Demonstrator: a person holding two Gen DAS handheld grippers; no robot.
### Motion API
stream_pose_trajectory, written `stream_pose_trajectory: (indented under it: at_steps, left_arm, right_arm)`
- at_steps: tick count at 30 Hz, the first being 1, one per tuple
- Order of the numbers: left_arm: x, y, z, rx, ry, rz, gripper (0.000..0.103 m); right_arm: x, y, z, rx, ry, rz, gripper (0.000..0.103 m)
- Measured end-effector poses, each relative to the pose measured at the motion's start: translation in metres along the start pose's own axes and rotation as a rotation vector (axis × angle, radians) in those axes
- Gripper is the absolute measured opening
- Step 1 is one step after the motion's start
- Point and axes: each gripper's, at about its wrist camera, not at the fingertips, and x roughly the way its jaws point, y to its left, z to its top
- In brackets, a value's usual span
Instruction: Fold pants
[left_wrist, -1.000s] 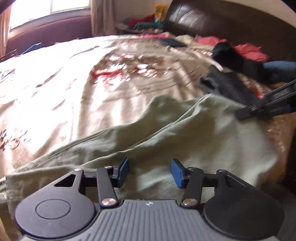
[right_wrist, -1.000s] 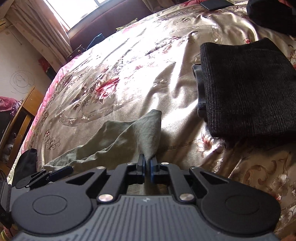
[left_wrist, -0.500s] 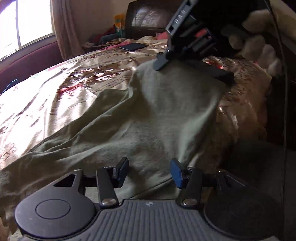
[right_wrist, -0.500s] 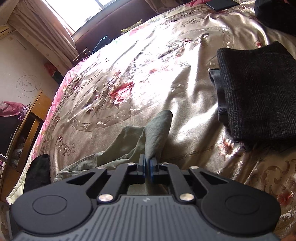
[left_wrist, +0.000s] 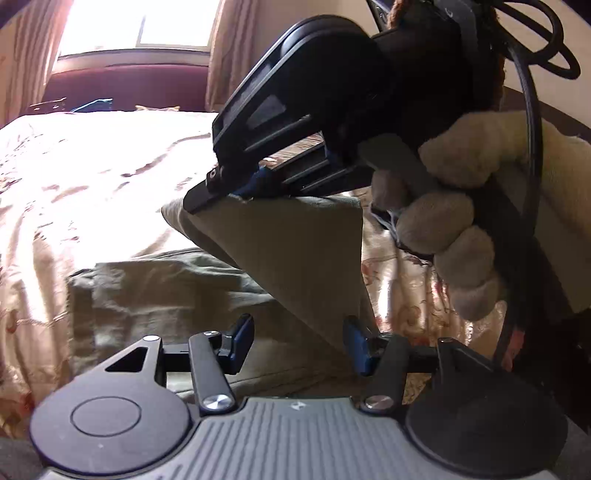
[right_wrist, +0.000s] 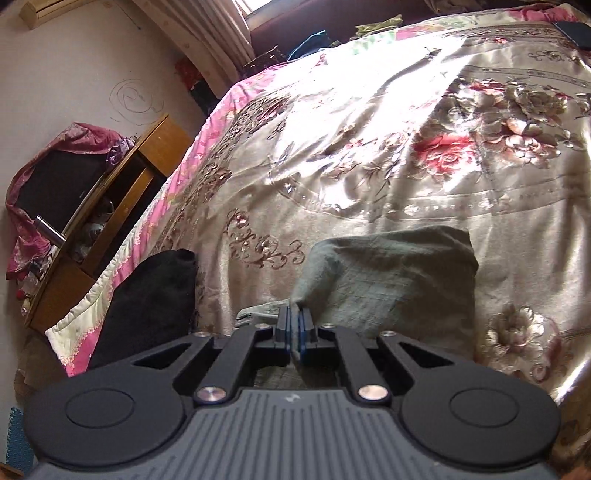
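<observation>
Pants (left_wrist: 295, 251) corner carried across bed — right hand-held gripper (right_wrist: 294, 334) clamps it; left hand-held gripper (left_wrist: 298, 341) opening, unclamped.

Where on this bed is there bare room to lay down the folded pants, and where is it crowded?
Free: the wide floral satin bedspread beyond the olive-green pants, up to the maroon ledge under the window. Crowded: the near edge, where the pants lie beside a black garment, with the right gripper shut on the cloth.
</observation>
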Motion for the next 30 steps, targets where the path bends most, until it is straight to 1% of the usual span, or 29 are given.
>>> stream_pose_trajectory:
  at_steps: [2, 3, 5, 8, 9, 11, 12, 13, 14, 15, 17, 19, 21, 24, 26, 27, 29, 30]
  left_arm:
    - [-0.007, 0.013, -0.006, -0.05, 0.006, 0.032, 0.067]
    - [-0.009, 0.021, -0.009, -0.091, 0.016, 0.043, 0.066]
    - [-0.01, 0.029, -0.012, -0.128, 0.044, 0.068, 0.066]
    - [-0.015, 0.035, -0.011, -0.163, 0.025, 0.045, 0.066]
    - [-0.019, 0.037, -0.011, -0.178, 0.01, 0.026, 0.067]
    - [-0.022, 0.04, -0.012, -0.2, 0.001, 0.012, 0.068]
    - [-0.02, 0.04, -0.011, -0.208, 0.004, 0.021, 0.068]
    - [-0.018, 0.041, -0.01, -0.22, 0.012, 0.033, 0.068]
    - [-0.016, 0.042, -0.009, -0.233, 0.018, 0.042, 0.068]
    - [-0.016, 0.045, -0.008, -0.257, 0.025, 0.047, 0.068]
    - [-0.014, 0.047, -0.009, -0.316, 0.038, 0.038, 0.068]
    - [-0.014, 0.047, -0.011, -0.358, 0.059, 0.043, 0.068]
    - [-0.012, 0.044, -0.015, -0.366, 0.083, 0.072, 0.068]
    - [-0.008, 0.041, -0.019, -0.365, 0.122, 0.1, 0.068]
    - [-0.006, 0.04, -0.02, -0.363, 0.135, 0.113, 0.069]
    - [-0.006, 0.04, -0.02, -0.361, 0.138, 0.114, 0.069]
    - [-0.007, 0.039, -0.022, -0.366, 0.145, 0.109, 0.069]
    - [-0.007, 0.038, -0.023, -0.368, 0.15, 0.102, 0.069]
  right_arm:
    - [0.028, 0.019, -0.009, -0.031, 0.062, 0.007, 0.005]
    - [0.038, 0.026, -0.012, -0.045, 0.086, 0.016, 0.005]
    - [0.053, 0.041, -0.016, -0.069, 0.107, 0.023, 0.005]
    - [0.054, 0.058, -0.015, -0.126, 0.122, 0.023, 0.005]
    - [0.05, 0.061, -0.012, -0.157, 0.12, 0.009, 0.006]
    - [0.041, 0.062, -0.004, -0.228, 0.1, -0.076, 0.008]
    - [0.04, 0.059, 0.001, -0.24, 0.096, -0.119, 0.01]
    - [0.04, 0.051, 0.007, -0.229, 0.101, -0.16, 0.014]
    - [0.043, 0.045, 0.01, -0.207, 0.121, -0.186, 0.018]
    - [0.047, 0.04, 0.012, -0.186, 0.138, -0.199, 0.021]
    - [0.06, 0.035, 0.01, -0.163, 0.164, -0.212, 0.021]
    - [0.075, 0.038, 0.005, -0.175, 0.197, -0.235, 0.022]
    - [0.088, 0.041, 0.0, -0.19, 0.217, -0.254, 0.028]
    - [0.1, 0.047, -0.004, -0.214, 0.234, -0.276, 0.028]
    - [0.103, 0.051, -0.006, -0.266, 0.221, -0.315, 0.03]
    - [0.105, 0.05, -0.007, -0.293, 0.225, -0.349, 0.033]
    - [0.107, 0.044, -0.007, -0.306, 0.249, -0.376, 0.033]
    - [0.105, 0.038, -0.006, -0.297, 0.25, -0.378, 0.03]
